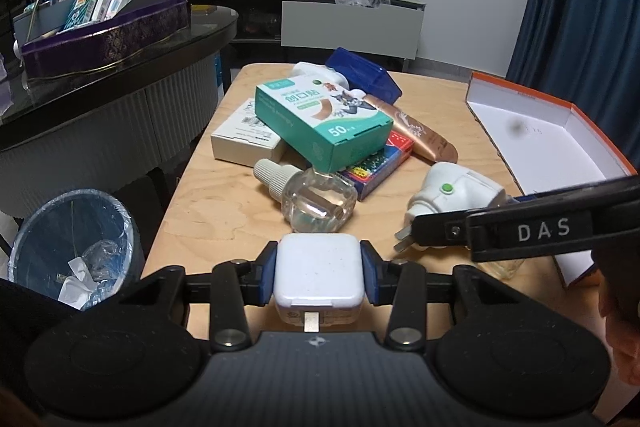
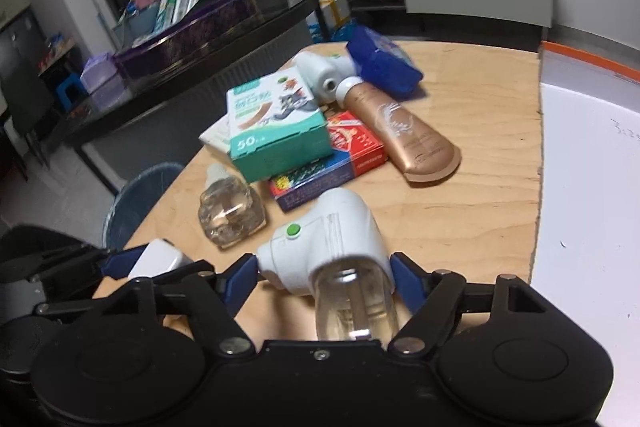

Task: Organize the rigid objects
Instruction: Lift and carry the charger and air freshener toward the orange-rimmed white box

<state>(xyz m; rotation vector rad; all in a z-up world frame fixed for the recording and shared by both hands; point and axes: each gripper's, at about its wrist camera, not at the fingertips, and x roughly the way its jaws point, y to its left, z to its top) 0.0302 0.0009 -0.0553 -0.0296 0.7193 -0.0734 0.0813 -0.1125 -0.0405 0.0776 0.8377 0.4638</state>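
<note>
Left claw [image 1: 319, 277]: pinching a white charger [image 1: 319, 267] by its two sides, low over the tabletop [image 1: 200, 199], likely ready for sorting; its underside is hidden.

Right claw [image 2: 322, 277]: jaws spread around a white plug-in device [image 2: 320, 239] with a green button and a clear bottle in its base. Pads sit beside the body; contact is hard to judge through blur.

Loose clear bottle [image 1: 316, 203]: lying on its side, just beyond.

Pile at mid-tabletop: green box [image 1: 324, 119] resting on a white box [image 1: 244, 139] and a red-and-blue box [image 1: 380, 163], gold tube [image 1: 416, 131] alongside, blue case [image 1: 364, 73] behind. A second white device is mostly hidden.

Orange-rimmed tray [image 1: 520, 115]: to the right, empty, cut off by the frame; probably the destination.
</note>
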